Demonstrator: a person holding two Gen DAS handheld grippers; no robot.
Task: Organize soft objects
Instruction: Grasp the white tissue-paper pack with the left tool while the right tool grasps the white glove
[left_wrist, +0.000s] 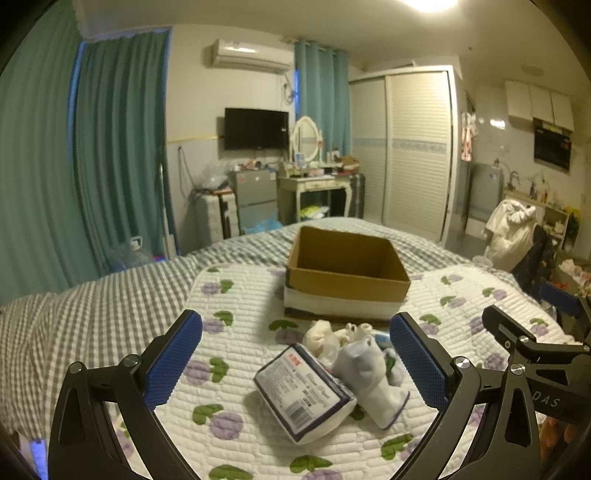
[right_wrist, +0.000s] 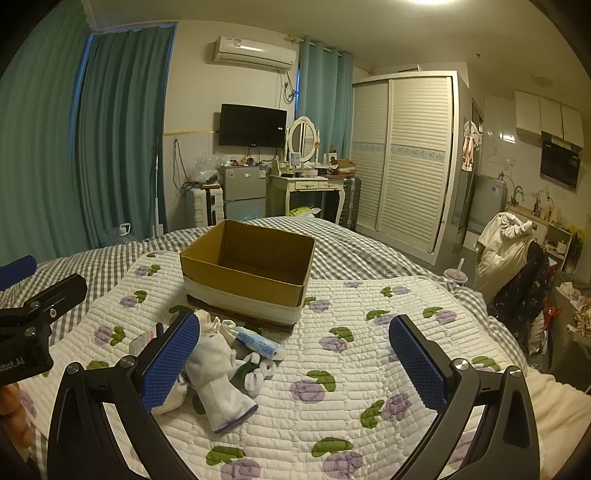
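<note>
Two grippers were in view, both spread wide and holding nothing. The left gripper (left_wrist: 295, 360) straddled the pile of soft items on the floral quilt (left_wrist: 229, 295): the tissue pack (left_wrist: 304, 393) lay directly between its pads, long axis running from far-left to near-right, with the white sock (left_wrist: 373, 380) touching it on the right and pointing near-right. The right gripper (right_wrist: 295, 360) stood off to the right of the pile; only its left pad overlapped the sock (right_wrist: 221, 391), and the space between its fingers showed bare quilt. The left gripper was therefore judged the nearer and better placed for a first pick. The cardboard box (left_wrist: 347, 273) sat just beyond the pile, open and with nothing visible inside. A small blue-and-white tube (right_wrist: 258, 341) lay near the box's near wall. Print on the tissue pack and tube was too blurred to read; "DAS" showed on the right gripper's body in the left view.
</note>
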